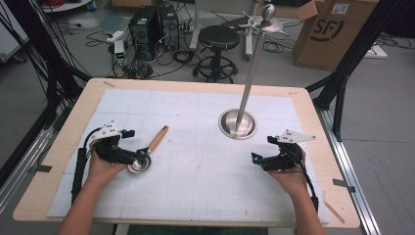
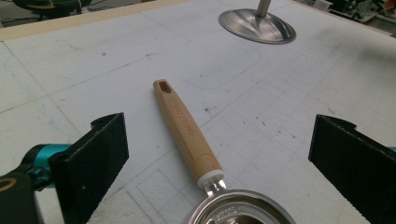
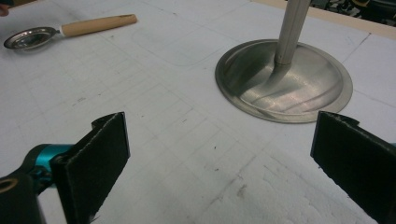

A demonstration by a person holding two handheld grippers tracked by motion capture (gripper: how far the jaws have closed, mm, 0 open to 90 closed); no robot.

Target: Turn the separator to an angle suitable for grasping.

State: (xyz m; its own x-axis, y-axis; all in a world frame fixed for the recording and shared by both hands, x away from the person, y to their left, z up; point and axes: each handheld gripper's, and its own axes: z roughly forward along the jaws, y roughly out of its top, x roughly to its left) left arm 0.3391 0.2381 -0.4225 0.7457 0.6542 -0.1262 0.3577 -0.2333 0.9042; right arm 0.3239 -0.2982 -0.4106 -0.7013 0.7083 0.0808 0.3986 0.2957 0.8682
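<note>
The strainer (image 2: 196,149) lies flat on the table (image 1: 58,161), well to the left of the steel stand (image 1: 238,122), its wooden handle pointing up and away toward the table's far edge. The left gripper (image 1: 142,152) hovers right at the strainer's bowl, jaws spread wide with nothing between them. The right gripper (image 1: 254,159) waits just in front of the stand, to its right, jaws likewise released and empty.

To grasp well, I would slide the left jaws forward to straddle the handle near its middle (the wood gives a surer hold than the slick metal rim), keep them square across it, then close firmly before lifting.
</note>
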